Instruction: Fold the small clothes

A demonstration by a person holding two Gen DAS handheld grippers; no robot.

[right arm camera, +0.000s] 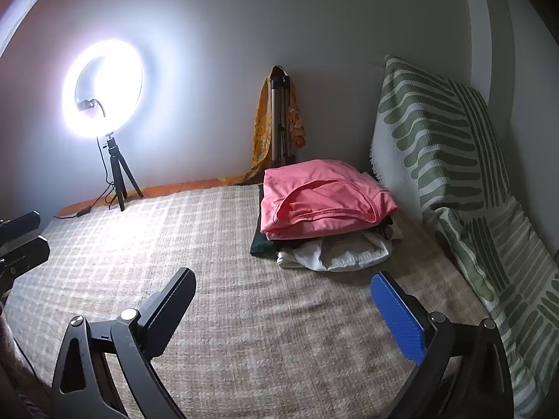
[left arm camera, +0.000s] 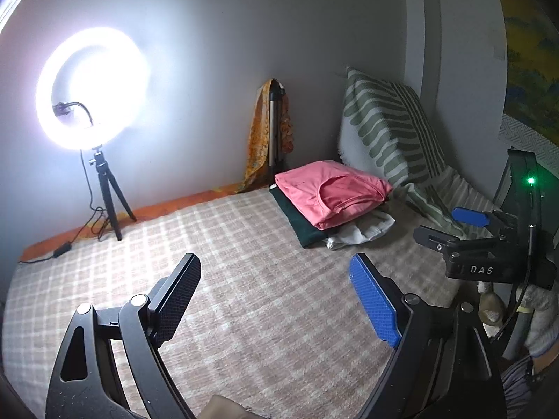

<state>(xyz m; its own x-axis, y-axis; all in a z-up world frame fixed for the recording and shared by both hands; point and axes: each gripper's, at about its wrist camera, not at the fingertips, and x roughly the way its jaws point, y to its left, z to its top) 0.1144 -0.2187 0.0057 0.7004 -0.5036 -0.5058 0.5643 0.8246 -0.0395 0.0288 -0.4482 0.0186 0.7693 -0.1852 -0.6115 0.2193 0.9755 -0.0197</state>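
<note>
A folded pink garment [left arm camera: 332, 192] [right arm camera: 321, 199] tops a small stack at the far right of the bed, over a dark green piece [left arm camera: 300, 225] [right arm camera: 260, 241] and a crumpled white one [left arm camera: 360, 232] [right arm camera: 339, 253]. My left gripper [left arm camera: 276, 272] hovers open over the checked blanket [left arm camera: 244, 296], short of the stack, with nothing between its fingers. My right gripper [right arm camera: 283, 289] is open too, closer to the stack, and holds nothing. The right gripper's body [left arm camera: 482, 244] shows at the right edge of the left wrist view. The left gripper's fingers [right arm camera: 21, 241] poke in at the left of the right wrist view.
A lit ring light [left arm camera: 91, 87] [right arm camera: 103, 87] on a small tripod stands at the bed's far left, its cable trailing along the edge. A folded tripod draped with orange cloth [left arm camera: 270, 132] [right arm camera: 279, 122] leans in the corner. A green-striped pillow [left arm camera: 387, 129] [right arm camera: 440, 139] rests against the right wall.
</note>
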